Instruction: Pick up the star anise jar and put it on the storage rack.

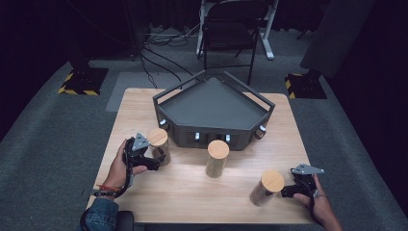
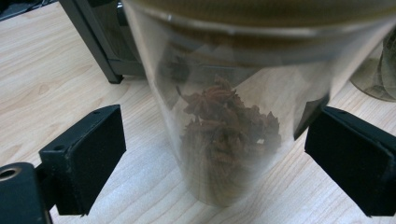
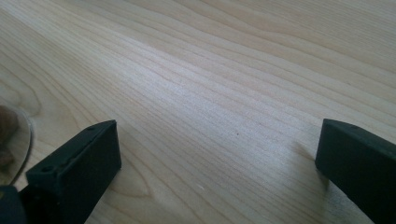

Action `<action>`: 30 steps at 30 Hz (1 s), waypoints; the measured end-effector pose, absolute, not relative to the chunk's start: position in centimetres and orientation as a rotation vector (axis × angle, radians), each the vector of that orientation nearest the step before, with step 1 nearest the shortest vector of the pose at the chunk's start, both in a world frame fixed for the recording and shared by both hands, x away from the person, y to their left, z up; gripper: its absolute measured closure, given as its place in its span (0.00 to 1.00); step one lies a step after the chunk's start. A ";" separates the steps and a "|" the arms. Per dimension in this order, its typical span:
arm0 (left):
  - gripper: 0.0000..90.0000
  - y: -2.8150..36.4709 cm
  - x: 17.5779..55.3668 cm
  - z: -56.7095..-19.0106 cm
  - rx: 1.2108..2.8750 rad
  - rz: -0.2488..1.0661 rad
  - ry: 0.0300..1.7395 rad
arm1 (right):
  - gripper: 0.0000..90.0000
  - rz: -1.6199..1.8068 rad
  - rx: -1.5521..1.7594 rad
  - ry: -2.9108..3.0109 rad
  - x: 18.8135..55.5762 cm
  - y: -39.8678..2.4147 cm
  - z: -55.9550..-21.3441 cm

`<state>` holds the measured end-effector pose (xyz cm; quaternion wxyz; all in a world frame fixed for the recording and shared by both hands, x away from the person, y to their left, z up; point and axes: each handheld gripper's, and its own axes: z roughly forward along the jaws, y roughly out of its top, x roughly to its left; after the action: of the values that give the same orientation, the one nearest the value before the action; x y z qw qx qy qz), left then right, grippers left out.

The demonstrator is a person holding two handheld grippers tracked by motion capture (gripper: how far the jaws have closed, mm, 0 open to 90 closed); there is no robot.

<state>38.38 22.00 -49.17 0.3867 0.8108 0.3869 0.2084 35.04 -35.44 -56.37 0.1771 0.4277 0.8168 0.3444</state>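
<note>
The left tool (image 2: pixel 215 154) stands with its jaws wide apart around the glass jar of star anise (image 2: pixel 229 116). In the left gripper view there is a clear gap between each black pad and the glass, so nothing is gripped yet; the jar is only between the jaws. To do this grasp well, I think the tool should stay level and centred on the jar, so that both pads meet the glass at the same time. If one pad arrives first, the tall jar can tip or slide on the smooth wood. It seems better to close slowly and on the lower half of the glass, under the wooden lid (image 1: pixel 158 137), because the glass is round and slippery.

The right tool (image 3: pixel 215 163) is also open, with only bare desk (image 3: pixel 224 70) between its jaws. It holds nothing and rests low near the right front edge, just beside another wooden-lidded jar (image 1: pixel 267 187).

In the high view the star anise jar stands upright near the left front corner of the dark grey tray (image 1: pixel 166 98). A third jar (image 1: pixel 217 159) stands in the middle, in front of the tray, well apart from both tools.
</note>
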 end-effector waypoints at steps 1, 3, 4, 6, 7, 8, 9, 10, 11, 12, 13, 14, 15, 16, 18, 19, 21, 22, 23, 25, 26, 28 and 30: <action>0.05 22.0 38.4 -49.1 2.066 0.530 0.980 | 0.00 0.975 1.210 2.312 35.0 -35.4 -56.4; 0.05 21.9 38.6 -48.9 2.067 0.542 0.967 | 0.00 0.975 1.210 2.312 35.0 -35.4 -56.4; 0.06 21.9 38.7 -48.9 2.066 0.538 0.967 | 0.00 0.975 1.211 2.312 35.0 -35.4 -56.4; 0.06 21.7 38.8 -48.8 2.064 0.540 0.963 | 0.00 0.975 1.210 2.312 35.0 -35.4 -56.4; 0.06 21.7 39.0 -48.7 2.066 0.539 0.961 | 0.00 0.975 1.211 2.312 35.0 -35.4 -56.4; 0.07 21.6 39.0 -48.7 2.064 0.539 0.960 | 0.00 0.975 1.210 2.312 35.0 -35.4 -56.4; 0.07 21.5 39.1 -48.7 2.065 0.535 0.956 | 0.00 0.975 1.211 2.312 35.0 -35.4 -56.4; 0.07 21.4 39.2 -48.7 2.067 0.532 0.956 | 0.00 0.975 1.211 2.311 35.0 -35.4 -56.4; 0.07 21.3 39.3 -48.7 2.067 0.534 0.952 | 0.00 0.975 1.211 2.312 35.0 -35.4 -56.4; 0.07 21.2 39.4 -48.7 2.069 0.534 0.952 | 0.00 0.975 1.210 2.312 35.0 -35.4 -56.4; 0.07 21.2 39.5 -48.7 2.067 0.534 0.954 | 0.00 0.975 1.211 2.312 35.0 -35.4 -56.4; 0.08 21.2 39.6 -48.8 2.068 0.534 0.953 | 0.00 0.975 1.211 2.312 35.0 -35.4 -56.4; 0.08 21.2 39.6 -48.8 2.067 0.533 0.955 | 0.00 0.975 1.211 2.312 35.0 -35.4 -56.4; 0.08 21.2 39.7 -48.8 2.067 0.528 0.956 | 0.00 0.975 1.211 2.312 35.0 -35.4 -56.4; 0.08 21.2 39.9 -49.0 2.069 0.529 0.961 | 0.00 0.975 1.210 2.312 35.0 -35.4 -56.4; 0.08 21.1 39.9 -49.0 2.068 0.531 0.964 | 0.00 0.975 1.210 2.312 35.0 -35.4 -56.4; 0.09 21.0 40.1 -49.3 2.069 0.527 0.962 | 0.00 0.975 1.210 2.312 35.0 -35.4 -56.4; 0.09 21.0 40.1 -49.3 2.071 0.526 0.960 | 0.00 0.975 1.211 2.312 35.0 -35.4 -56.4; 0.10 20.9 40.2 -49.5 2.071 0.524 0.958 | 0.00 0.975 1.211 2.312 35.0 -35.4 -56.4; 0.12 20.9 40.3 -49.7 2.068 0.518 0.959 | 0.00 0.975 1.211 2.312 35.0 -35.4 -56.4; 0.12 20.9 40.3 -49.8 2.066 0.515 0.957 | 0.00 0.975 1.210 2.312 35.0 -35.4 -56.4; 0.13 21.0 40.4 -49.8 2.059 0.503 0.958 | 0.00 0.975 1.211 2.312 35.0 -35.4 -56.4; 0.16 21.0 40.3 -49.9 2.056 0.497 0.946 | 0.00 0.975 1.211 2.312 35.0 -35.4 -56.4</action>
<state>40.31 20.98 -49.86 0.4008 0.8129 0.3742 0.1965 35.04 -35.44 -56.37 0.1771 0.4278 0.8167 0.3444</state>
